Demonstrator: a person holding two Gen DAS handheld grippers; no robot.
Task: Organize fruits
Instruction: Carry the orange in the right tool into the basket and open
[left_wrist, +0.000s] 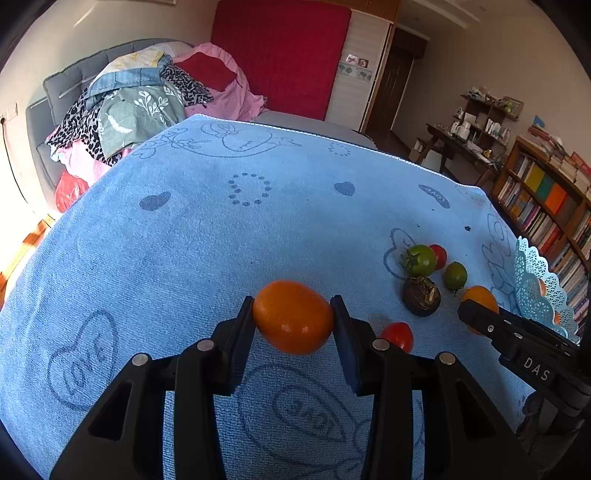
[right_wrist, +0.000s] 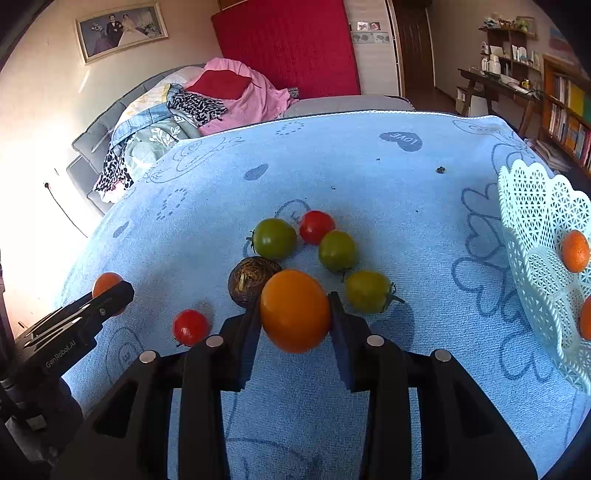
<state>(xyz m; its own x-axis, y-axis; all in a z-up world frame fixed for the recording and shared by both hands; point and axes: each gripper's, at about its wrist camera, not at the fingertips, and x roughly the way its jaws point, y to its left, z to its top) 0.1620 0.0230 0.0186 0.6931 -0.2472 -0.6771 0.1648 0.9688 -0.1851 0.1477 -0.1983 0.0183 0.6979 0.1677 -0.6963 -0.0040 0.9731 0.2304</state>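
Note:
In the left wrist view my left gripper is shut on an orange tomato, held over the blue towel. In the right wrist view my right gripper is shut on a second orange tomato, pads pressing both its sides. Just beyond it lie two green tomatoes, a red one, a yellow-green one and a dark brown round fruit. Another red tomato lies to the left. Each gripper shows in the other's view: left gripper, right gripper.
A pale lattice basket stands at the towel's right edge with orange fruits inside. Behind the table are a sofa piled with clothes and a red panel. Bookshelves stand at the right.

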